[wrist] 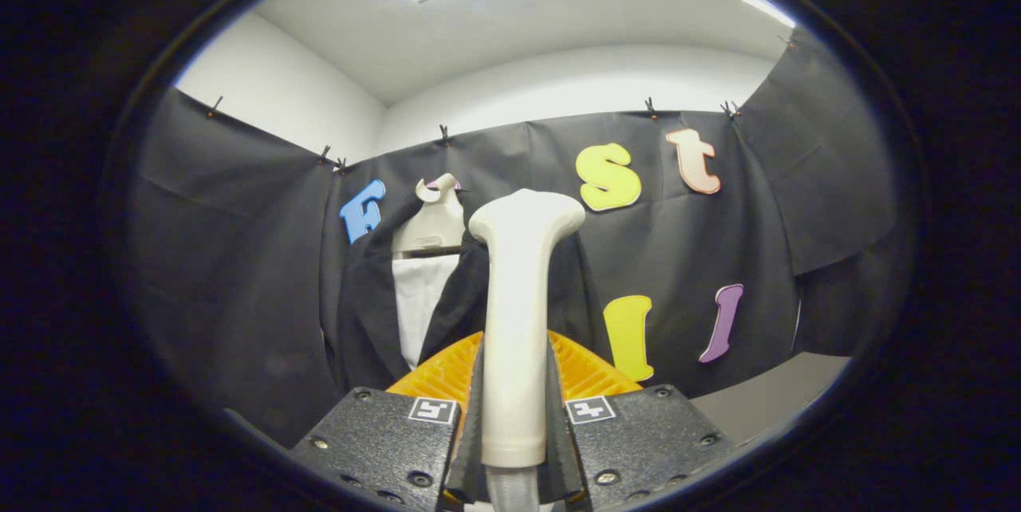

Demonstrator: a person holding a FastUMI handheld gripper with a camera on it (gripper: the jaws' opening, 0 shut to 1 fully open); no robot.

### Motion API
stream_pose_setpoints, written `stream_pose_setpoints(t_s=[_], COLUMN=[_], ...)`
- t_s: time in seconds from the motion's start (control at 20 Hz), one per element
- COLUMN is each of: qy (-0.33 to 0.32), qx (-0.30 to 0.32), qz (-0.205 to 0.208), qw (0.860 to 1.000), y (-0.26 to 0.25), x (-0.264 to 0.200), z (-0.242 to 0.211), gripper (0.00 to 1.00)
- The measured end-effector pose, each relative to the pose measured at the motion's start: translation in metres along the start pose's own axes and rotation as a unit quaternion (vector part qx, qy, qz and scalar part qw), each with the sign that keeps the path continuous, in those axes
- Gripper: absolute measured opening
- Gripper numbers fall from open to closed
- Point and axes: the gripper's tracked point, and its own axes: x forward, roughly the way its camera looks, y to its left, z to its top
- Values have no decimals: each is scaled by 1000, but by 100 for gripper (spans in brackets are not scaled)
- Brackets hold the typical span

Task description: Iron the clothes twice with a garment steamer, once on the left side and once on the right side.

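My gripper is shut on the handle of a cream-white garment steamer, which stands upright between the fingers with its wide head at the top. Beyond it a black jacket over a white shirt hangs on a cream hanger against the booth wall. The steamer head sits in front of the jacket's right half and hides part of it. I cannot tell whether the head touches the cloth.
An orange ribbed stand sits just ahead of the fingers, behind the steamer handle. A grey table surface shows to the right. Black cloth walls close in on the left, back and right.
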Motion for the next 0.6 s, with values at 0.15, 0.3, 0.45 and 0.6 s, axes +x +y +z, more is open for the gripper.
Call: stream_pose_setpoints(t_s=[0.15, 0.3, 0.45, 0.6], qy=[-11, -6, 18, 44], qx=[-15, -23, -29, -25], qz=[-7, -19, -26, -36], qw=[1000, 1000, 999, 998], y=[11, 16, 17, 13], x=[9, 15, 15, 11], z=[6, 0, -22, -44], gripper=[36, 36, 37, 37])
